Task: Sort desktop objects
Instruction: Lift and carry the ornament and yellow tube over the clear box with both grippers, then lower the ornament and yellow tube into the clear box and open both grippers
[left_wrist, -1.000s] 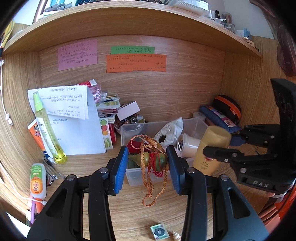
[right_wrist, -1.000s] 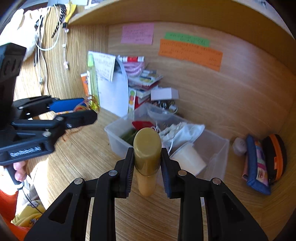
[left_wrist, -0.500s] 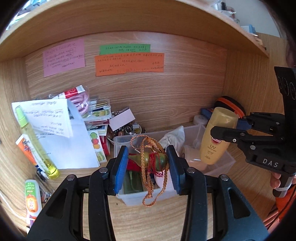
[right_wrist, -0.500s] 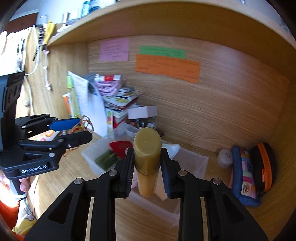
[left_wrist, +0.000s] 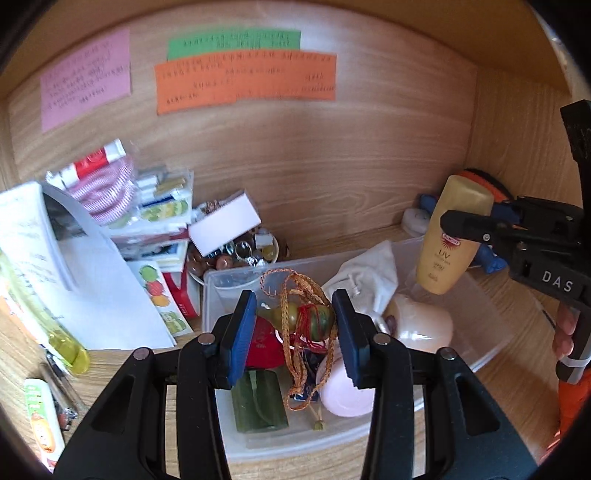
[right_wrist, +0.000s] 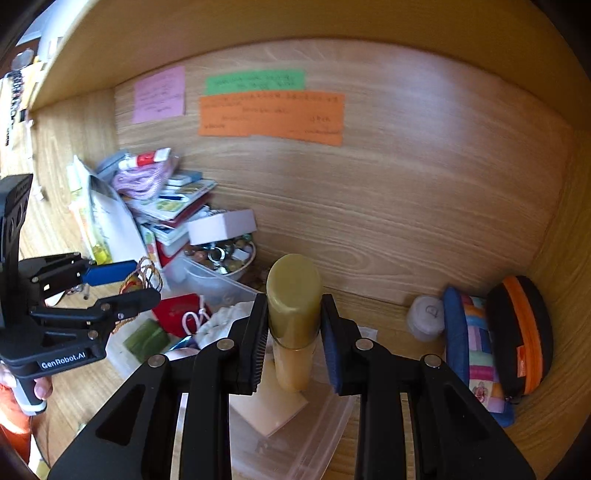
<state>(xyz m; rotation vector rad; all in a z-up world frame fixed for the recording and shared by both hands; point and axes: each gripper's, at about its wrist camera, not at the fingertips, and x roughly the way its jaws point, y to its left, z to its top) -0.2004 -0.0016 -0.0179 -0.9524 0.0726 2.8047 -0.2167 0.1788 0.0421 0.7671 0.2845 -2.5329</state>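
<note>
My left gripper (left_wrist: 295, 328) is shut on a small green gourd charm (left_wrist: 310, 319) with red thread and a braided orange cord, held over the left part of a clear plastic bin (left_wrist: 491, 332). My right gripper (right_wrist: 293, 332) is shut on a yellow sunscreen bottle (right_wrist: 293, 306), cap up, held above the bin's right part; the bottle also shows in the left wrist view (left_wrist: 448, 247). The bin holds a green block (left_wrist: 260, 400), a red pouch (left_wrist: 264, 347), a white cloth (left_wrist: 369, 273) and pink round containers (left_wrist: 421, 325).
A stack of booklets and papers (left_wrist: 92, 280) leans at the left, with a yellow spray bottle (left_wrist: 59, 328). A bowl of trinkets (left_wrist: 236, 254) stands behind the bin. Blue and orange-black pouches (right_wrist: 495, 339) and a small white jar (right_wrist: 424, 317) lie at the right wall.
Both grippers have moved forward into the alcove with their loads. The charm and the bottle now hang over the bin instead of in front of it.
</note>
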